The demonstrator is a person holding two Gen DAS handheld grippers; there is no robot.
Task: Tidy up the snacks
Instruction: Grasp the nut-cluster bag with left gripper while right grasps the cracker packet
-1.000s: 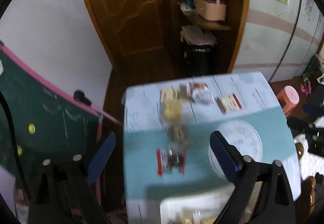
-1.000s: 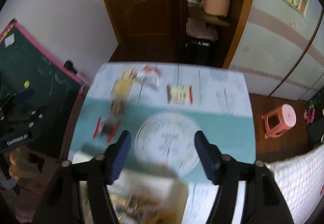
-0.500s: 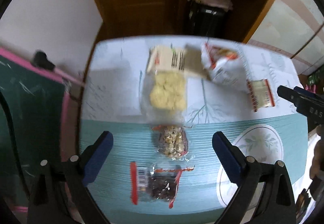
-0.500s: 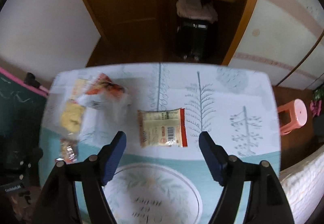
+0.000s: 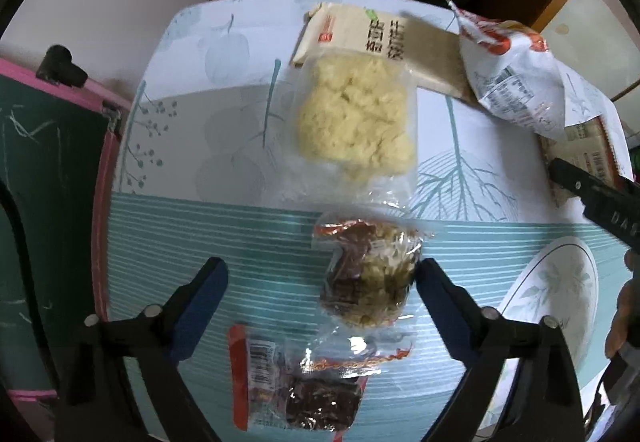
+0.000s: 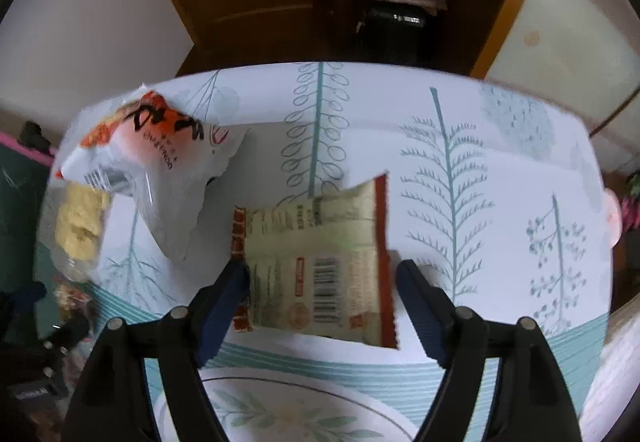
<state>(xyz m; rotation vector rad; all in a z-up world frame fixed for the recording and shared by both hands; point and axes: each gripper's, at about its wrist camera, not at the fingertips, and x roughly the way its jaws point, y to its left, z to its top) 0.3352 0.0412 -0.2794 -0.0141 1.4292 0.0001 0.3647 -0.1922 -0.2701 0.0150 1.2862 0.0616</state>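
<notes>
Below me the table [image 5: 168,242] fills both views, its cloth white with tree prints at the far side and striped teal nearer. A plate [image 5: 560,294] lies on the teal part to the right in my left view. The tan packet [image 5: 404,42] lies at the far edge, its near end under the clear bag of yellow crisps [image 5: 356,118] and its right end under the white-and-orange bag [image 5: 516,78]. Nearer sits the nut mix [image 5: 372,278], then the red-edged packet [image 5: 304,398] closest. My left gripper [image 5: 322,284] has jaws closing, the nut mix between them; the right pad is at the bag's edge, the left pad well clear, nothing gripped. My right gripper [image 6: 322,282] has jaws opening astride the beige packet [image 6: 320,266], which lies flat beyond the plate; I cannot tell if the pads touch it.
</notes>
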